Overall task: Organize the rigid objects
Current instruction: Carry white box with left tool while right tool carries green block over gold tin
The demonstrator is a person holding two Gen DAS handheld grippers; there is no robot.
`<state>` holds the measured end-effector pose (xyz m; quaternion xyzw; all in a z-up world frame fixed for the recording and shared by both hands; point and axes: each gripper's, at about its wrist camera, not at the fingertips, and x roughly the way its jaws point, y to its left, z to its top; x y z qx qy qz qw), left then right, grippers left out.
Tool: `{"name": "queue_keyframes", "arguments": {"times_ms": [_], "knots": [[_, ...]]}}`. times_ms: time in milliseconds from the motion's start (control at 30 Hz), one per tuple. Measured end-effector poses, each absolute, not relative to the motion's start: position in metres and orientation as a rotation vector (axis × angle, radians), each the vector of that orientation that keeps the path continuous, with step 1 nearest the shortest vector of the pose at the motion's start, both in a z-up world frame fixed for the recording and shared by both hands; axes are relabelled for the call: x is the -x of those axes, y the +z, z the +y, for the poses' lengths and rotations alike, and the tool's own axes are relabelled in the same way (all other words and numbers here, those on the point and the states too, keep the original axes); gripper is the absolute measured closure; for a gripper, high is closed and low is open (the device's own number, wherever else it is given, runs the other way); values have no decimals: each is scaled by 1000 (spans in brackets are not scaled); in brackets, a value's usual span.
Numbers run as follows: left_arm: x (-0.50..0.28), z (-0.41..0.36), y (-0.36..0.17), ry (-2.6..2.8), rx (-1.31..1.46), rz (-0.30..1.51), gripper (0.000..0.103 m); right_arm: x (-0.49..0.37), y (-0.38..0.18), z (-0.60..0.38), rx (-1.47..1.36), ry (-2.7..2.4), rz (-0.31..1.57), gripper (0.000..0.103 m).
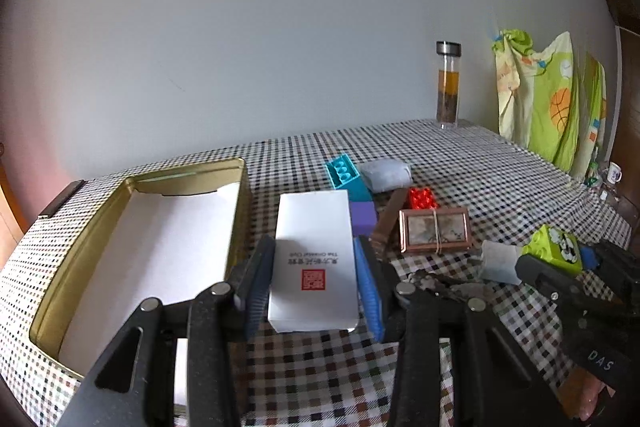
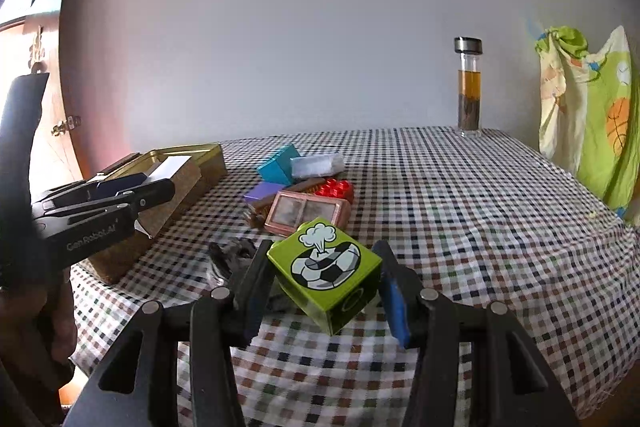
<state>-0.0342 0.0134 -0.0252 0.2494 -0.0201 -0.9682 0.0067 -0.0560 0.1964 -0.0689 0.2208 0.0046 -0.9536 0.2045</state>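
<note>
Left wrist view: left gripper (image 1: 314,291) clamped on white box (image 1: 314,259) beside tin (image 1: 72,291) | right gripper (image 2: 326,287) clamped on green block (image 2: 326,273) | tin unfilled, pile (image 1: 400,211) left on tabletop (image 1: 500,167)

The small dark crumpled heap (image 2: 234,259) on the checked tablecloth (image 2: 460,211) sits partly behind the right gripper's finger, too blurred to identify.

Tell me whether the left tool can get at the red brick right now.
Probably not: the left tool is clamped on the white box, and the red brick lies beyond the framed picture and wooden stick.
</note>
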Motion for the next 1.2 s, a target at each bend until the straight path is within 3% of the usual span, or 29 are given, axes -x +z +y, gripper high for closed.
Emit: {"name": "queue_keyframes", "arguments": {"times_ms": [1200], "knots": [[10,-80,-16,-2886,-714,132,63,67,-46,103,-578,-2448,148,51]]}}
